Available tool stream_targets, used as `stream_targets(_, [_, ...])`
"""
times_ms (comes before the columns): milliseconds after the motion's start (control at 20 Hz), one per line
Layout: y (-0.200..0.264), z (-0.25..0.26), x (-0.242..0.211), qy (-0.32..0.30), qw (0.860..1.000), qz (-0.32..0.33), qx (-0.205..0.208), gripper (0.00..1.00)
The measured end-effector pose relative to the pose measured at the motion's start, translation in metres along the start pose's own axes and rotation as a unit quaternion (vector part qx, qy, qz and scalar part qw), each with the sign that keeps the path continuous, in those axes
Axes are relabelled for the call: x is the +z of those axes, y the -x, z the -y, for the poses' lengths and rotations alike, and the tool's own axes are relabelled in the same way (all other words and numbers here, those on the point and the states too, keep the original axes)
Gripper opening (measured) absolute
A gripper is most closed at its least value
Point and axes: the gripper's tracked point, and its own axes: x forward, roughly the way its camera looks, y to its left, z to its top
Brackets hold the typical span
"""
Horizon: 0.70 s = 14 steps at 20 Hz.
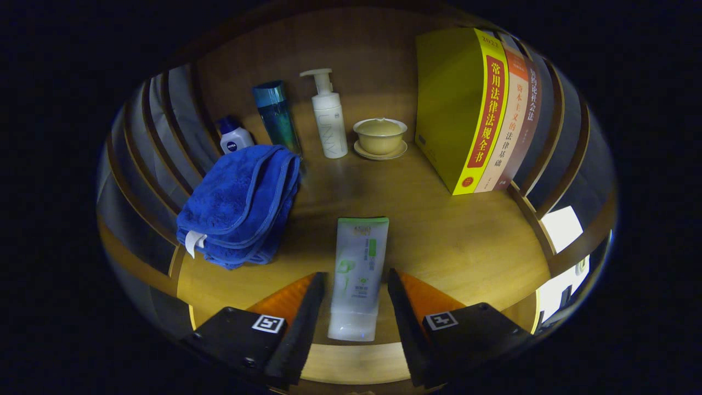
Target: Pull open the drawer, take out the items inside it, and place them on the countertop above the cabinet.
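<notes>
At the left of the frame a folded blue towel [239, 206] lies on the wooden countertop [466, 241], a white tag hanging at its near corner. Just behind it, upper left, a small white bottle with a blue cap [235, 137] stands upright, and beside that a tall teal bottle [277, 116]. Next along is a white pump bottle [328, 115], upright against the wooden back panel. Right of it, a pale lidded cup [379, 135] sits on its saucer. In the upper right of the frame a thick yellow book [460, 104] stands upright with two slimmer books [515, 115] leaning against it, close to the slatted side wall.

At lower centre a white tube with green print [356, 274] lies flat on the countertop, cap end nearest, its lower half between the fingers. The gripper [354, 299] is spread wide; a gap seems to show on each side of the tube, though the fisheye bend makes contact hard to rule out, so it appears to grip nothing.
</notes>
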Motion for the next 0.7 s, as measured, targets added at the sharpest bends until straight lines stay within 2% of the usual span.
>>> stream_targets(350, [0.040,-0.004,0.009,0.027,0.999,0.029,-0.006,0.90])
stream_targets(700, [0.120,-0.017,0.030,0.035,0.987,0.154,0.006,0.92])
